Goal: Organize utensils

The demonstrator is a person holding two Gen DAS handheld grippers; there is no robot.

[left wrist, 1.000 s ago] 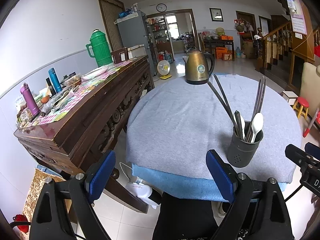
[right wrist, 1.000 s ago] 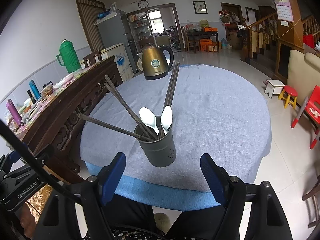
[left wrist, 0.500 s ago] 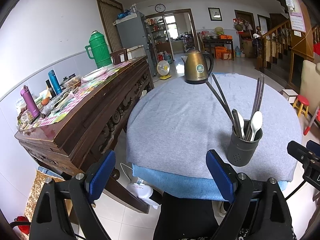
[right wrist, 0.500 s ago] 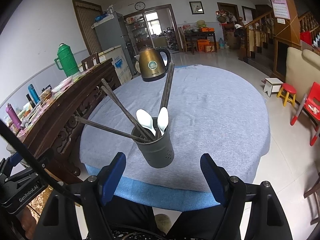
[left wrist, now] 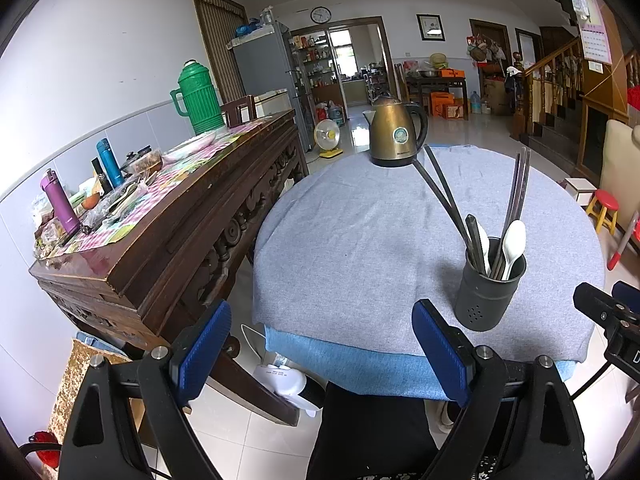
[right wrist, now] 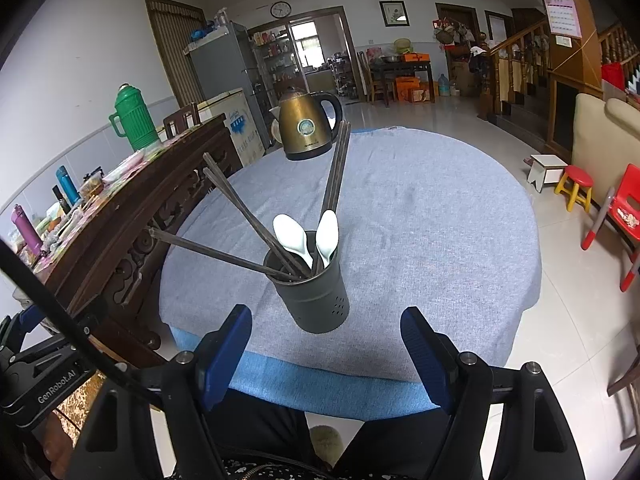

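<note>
Both grippers hang empty, jaws wide: left [left wrist: 320,354], right [right wrist: 326,356]. The holder [right wrist: 314,298] stands at the table's [right wrist: 440,240] 6 o'clock edge, holding two spoons [right wrist: 328,232] and perhaps seven chopsticks [right wrist: 240,204]. Kettle [right wrist: 306,126] at 12.

Left tongs [left wrist: 322,354] and right tongs [right wrist: 326,356] gape wide, angled downward, empty.
</note>
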